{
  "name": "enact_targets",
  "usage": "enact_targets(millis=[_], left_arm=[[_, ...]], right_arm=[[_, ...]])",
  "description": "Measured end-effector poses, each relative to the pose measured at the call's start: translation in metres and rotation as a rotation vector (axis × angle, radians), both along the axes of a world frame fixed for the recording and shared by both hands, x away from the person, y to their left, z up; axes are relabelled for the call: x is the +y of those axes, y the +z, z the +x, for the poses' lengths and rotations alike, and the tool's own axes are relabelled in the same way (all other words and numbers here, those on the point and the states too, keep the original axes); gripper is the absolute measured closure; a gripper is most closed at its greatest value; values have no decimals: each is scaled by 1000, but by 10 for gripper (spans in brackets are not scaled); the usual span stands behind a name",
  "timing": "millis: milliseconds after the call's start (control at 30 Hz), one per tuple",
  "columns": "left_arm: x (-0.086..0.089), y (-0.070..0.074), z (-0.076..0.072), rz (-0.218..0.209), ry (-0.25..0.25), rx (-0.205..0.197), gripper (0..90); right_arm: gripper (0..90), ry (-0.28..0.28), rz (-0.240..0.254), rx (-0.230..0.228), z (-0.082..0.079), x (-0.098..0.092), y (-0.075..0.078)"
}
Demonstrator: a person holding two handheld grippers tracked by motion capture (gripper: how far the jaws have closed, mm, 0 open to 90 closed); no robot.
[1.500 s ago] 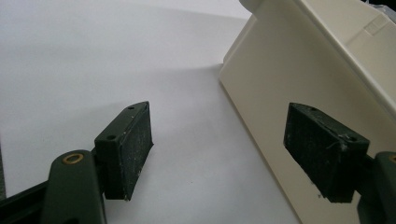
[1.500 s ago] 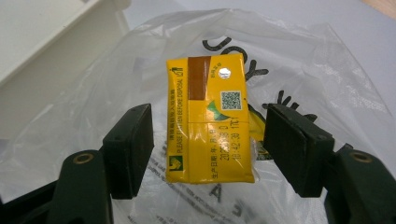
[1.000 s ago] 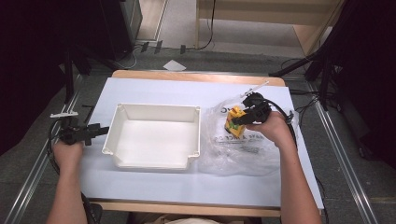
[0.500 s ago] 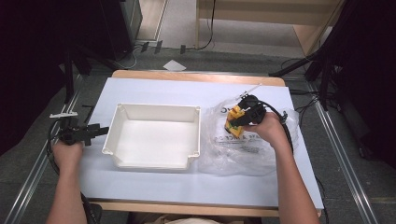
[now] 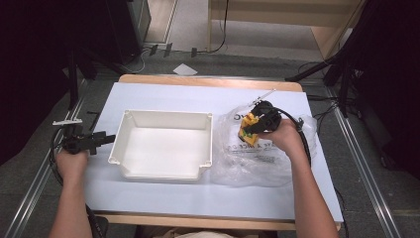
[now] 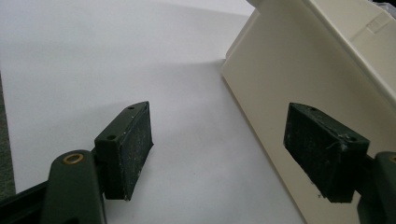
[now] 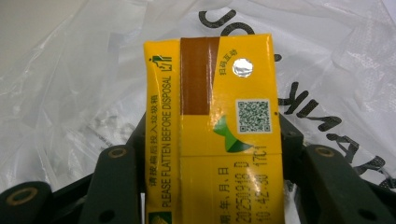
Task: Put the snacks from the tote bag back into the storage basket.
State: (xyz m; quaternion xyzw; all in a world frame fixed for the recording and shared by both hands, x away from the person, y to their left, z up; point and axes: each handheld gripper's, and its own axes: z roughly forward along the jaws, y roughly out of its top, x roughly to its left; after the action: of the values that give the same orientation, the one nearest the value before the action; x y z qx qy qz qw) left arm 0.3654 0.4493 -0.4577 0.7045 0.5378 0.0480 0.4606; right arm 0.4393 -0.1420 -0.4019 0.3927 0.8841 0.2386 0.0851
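Both forearms come in over the near edge of the white, smooth-topped table (image 5: pixel 163 198). The left gripper (image 5: pixel 101 139) lies level at the left edge, its ribbed black pads standing apart with nothing between them, one beside the outer wall of the glossy cream rectangular tray (image 5: pixel 166 171). Farther right, the right gripper (image 5: pixel 251 128) reaches over a crinkled clear plastic bag (image 5: pixel 257 166) — its jaws, just closing, sit against both sides of a yellow drink carton (image 7: pixel 219 135), flat-faced and printed.

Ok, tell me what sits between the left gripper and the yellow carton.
In the high view, the white tray stands between the left gripper and the yellow carton, then a stretch of clear plastic bag under the carton.
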Motion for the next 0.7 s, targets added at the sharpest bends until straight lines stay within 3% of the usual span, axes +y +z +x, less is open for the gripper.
enact_targets(millis=[700], left_arm=[[0,0,0,-2,3,-3,248]], right_arm=[[519,4,5,-1,-1,2,10]])
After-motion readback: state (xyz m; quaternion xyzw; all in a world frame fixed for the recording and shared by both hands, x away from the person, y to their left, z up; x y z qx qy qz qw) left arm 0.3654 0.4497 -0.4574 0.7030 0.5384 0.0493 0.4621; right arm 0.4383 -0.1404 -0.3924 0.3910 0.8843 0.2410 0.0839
